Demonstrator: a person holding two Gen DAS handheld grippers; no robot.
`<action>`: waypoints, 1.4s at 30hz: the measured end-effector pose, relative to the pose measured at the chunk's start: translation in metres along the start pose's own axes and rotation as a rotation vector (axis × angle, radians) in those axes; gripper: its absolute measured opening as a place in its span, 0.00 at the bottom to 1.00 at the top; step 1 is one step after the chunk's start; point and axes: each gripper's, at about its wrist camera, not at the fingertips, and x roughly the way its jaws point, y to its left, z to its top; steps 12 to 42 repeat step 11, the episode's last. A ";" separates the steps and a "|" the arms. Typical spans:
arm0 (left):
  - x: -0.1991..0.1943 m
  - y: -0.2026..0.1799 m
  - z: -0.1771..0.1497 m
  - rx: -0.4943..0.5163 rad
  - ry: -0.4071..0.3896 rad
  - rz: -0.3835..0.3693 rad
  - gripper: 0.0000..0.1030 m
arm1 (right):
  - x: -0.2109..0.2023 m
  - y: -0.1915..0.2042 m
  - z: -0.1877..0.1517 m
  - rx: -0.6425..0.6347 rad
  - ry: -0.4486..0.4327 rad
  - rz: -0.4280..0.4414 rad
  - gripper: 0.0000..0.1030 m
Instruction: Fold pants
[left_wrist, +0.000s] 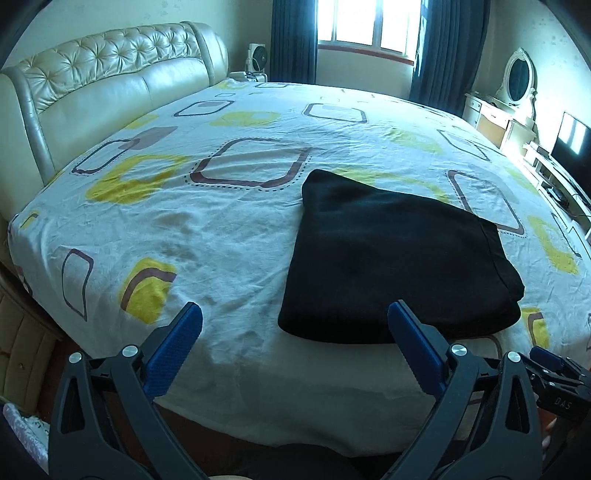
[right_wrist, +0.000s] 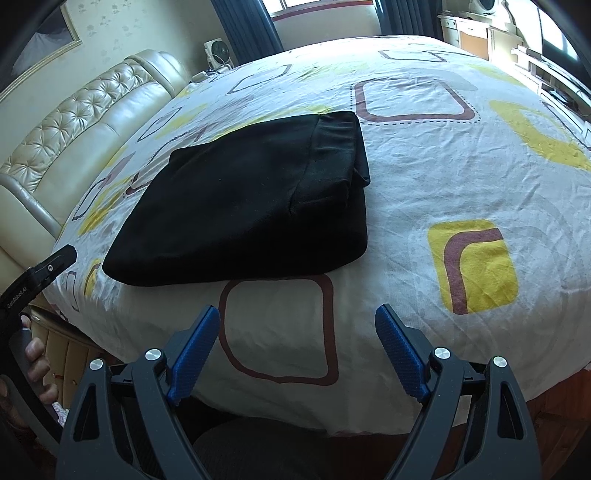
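The black pants (left_wrist: 395, 258) lie folded into a compact rectangle on the bed near its front edge; they also show in the right wrist view (right_wrist: 243, 206), with the waistband on the far right side. My left gripper (left_wrist: 295, 317) is open and empty, held just in front of the pants' near left corner. My right gripper (right_wrist: 297, 321) is open and empty, over the bedsheet in front of the pants' near right part. Neither gripper touches the pants.
The bed carries a white sheet (left_wrist: 207, 229) with yellow and brown squares. A padded cream headboard (left_wrist: 92, 81) stands at the left. A dressing table with an oval mirror (left_wrist: 517, 77) and a TV (left_wrist: 572, 140) are at the right, a window (left_wrist: 369, 22) behind.
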 end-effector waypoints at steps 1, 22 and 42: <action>0.004 0.003 0.005 0.015 0.022 -0.024 0.98 | 0.001 -0.002 0.000 0.007 0.007 0.004 0.82; 0.117 0.094 0.102 0.012 -0.015 0.182 0.98 | 0.010 -0.037 0.097 0.053 -0.110 -0.015 0.82; 0.117 0.094 0.102 0.012 -0.015 0.182 0.98 | 0.010 -0.037 0.097 0.053 -0.110 -0.015 0.82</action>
